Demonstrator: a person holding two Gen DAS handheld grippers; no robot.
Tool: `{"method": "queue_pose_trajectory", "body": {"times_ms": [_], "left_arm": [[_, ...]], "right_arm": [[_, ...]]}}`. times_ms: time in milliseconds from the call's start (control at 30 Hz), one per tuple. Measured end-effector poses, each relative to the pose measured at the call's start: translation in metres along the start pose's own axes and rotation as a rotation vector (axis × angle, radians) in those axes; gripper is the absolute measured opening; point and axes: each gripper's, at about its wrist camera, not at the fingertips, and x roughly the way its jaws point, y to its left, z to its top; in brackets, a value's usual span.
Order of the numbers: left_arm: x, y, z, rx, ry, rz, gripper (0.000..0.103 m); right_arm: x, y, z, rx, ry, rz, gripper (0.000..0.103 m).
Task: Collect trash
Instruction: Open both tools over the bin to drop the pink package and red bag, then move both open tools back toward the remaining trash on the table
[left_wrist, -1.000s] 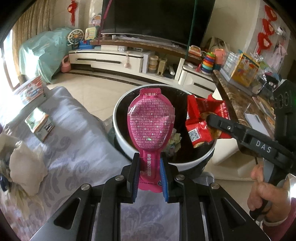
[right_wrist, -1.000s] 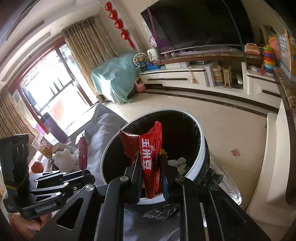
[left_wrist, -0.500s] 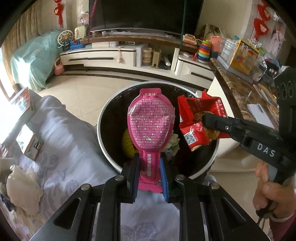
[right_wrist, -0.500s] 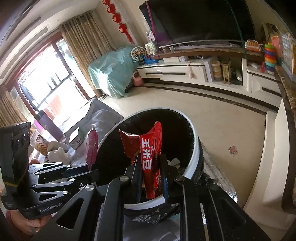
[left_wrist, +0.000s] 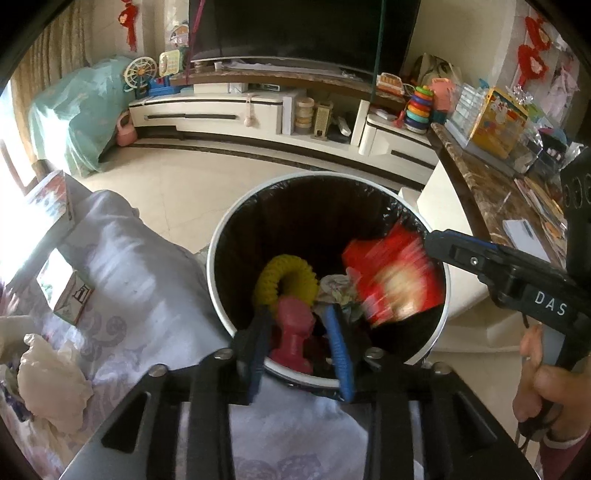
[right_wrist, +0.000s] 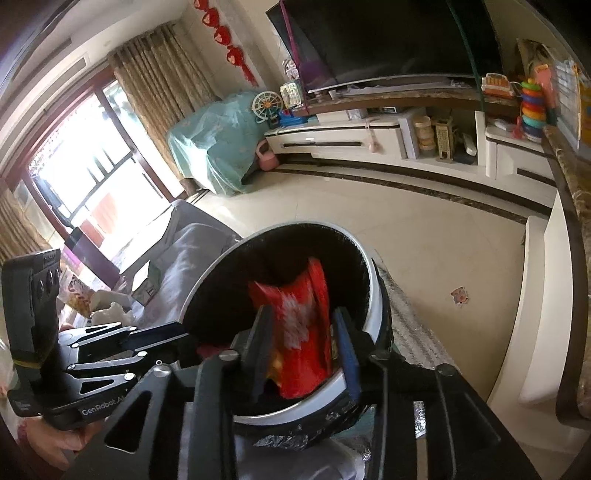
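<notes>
Step in hand: dropping trash into the bin (left_wrist: 218, 251), black-lined w/ white rim. Both grippers sit over its near edge and both sets of jaws are opening.

Left gripper (left_wrist: 301, 332): fingers spread, pink pouch (left_wrist: 293, 330) betw them but pads no longer pressing; it's blurred, looks to be slipping down into the bin beside a yellow ring (left_wrist: 286, 275).

Right gripper (right_wrist: 306, 345): fingers apart too, red snack bag (right_wrist: 306, 325) betw them, blurred, prob falling inside.

Next, I'd judge: let both clear, then pull back and go for remaining litter, e.g. crumpled tissue (left_wrist: 51, 384) on the grey cloth
</notes>
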Motion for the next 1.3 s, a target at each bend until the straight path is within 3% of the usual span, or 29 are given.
{"method": "queue_pose_trajectory", "body": {"times_ms": [233, 400, 733, 1033, 1300], "left_arm": [[-0.015, 0.009, -0.024, -0.059, -0.049, -0.011, 0.048], [-0.031, 0.028, -0.059, -0.146, -0.083, -0.010, 0.057], [-0.065, 0.083, -0.126, -0.332, -0.109, 0.020, 0.058], [-0.103, 0.121, -0.178, -0.439, -0.131, 0.089, 0.058], [-0.128, 0.143, -0.205, -0.505, -0.146, 0.144, 0.058]], "right_arm": [[-0.008, 0.007, -0.002, 0.005, -0.027, 0.010, 0.053], [-0.012, 0.022, -0.010, 0.003, -0.050, 0.040, 0.081], [-0.008, 0.068, -0.033, -0.042, -0.044, 0.110, 0.082], [0.007, 0.113, -0.055, -0.103, 0.012, 0.171, 0.082], [0.027, 0.149, -0.075, -0.143, 0.070, 0.220, 0.084]]}}
